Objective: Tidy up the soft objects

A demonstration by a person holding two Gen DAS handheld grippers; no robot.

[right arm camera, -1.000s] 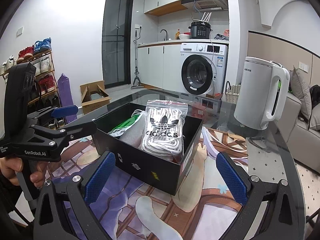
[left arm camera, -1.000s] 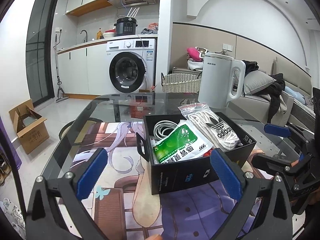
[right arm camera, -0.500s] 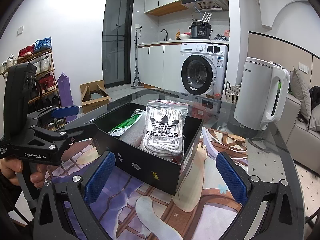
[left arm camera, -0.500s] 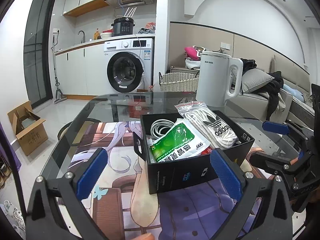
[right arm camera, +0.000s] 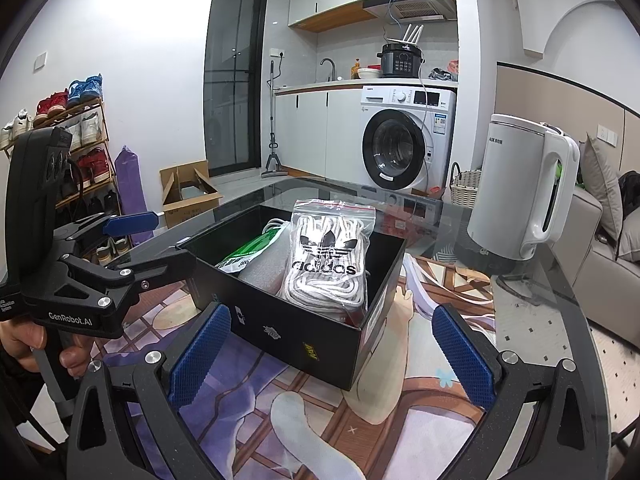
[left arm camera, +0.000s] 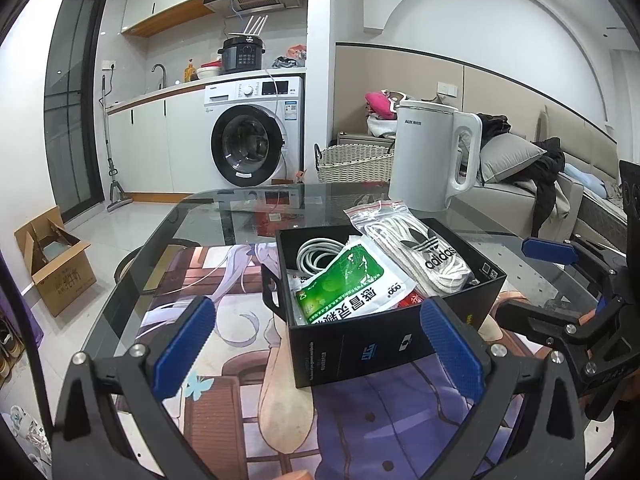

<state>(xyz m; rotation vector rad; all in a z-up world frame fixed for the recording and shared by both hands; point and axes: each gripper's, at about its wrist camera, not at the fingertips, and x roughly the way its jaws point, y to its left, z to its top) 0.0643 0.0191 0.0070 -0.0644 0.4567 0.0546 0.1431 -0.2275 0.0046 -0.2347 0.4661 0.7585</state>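
Note:
An open black box (left arm camera: pixel 384 344) (right arm camera: pixel 296 328) stands on the printed mat. Inside lie a clear bag of white laces (left arm camera: pixel 416 252) (right arm camera: pixel 328 264) with a black logo, a green and white packet (left arm camera: pixel 352 284) (right arm camera: pixel 248 248), and a coiled white cable (left arm camera: pixel 316 252). A grey soft item (right arm camera: pixel 264 268) lies between packet and laces. My left gripper (left arm camera: pixel 316 344) is open, low in front of the box, nothing between its fingers. My right gripper (right arm camera: pixel 328 356) is open too, before the box's near corner, holding nothing. Each gripper shows at the edge of the other view.
A white electric kettle (left arm camera: pixel 432 160) (right arm camera: pixel 520 188) stands on the glass table (left arm camera: pixel 224 216) behind the box. A hand (right arm camera: pixel 28 340) grips the left tool's handle. A cardboard box (left arm camera: pixel 52 256) sits on the floor, with a wicker basket (left arm camera: pixel 352 164) and a sofa (left arm camera: pixel 568 200) beyond.
The left wrist view has shifted slightly, so the box sits a little more left and lower. The right wrist view is almost unchanged. Both grippers stay open.

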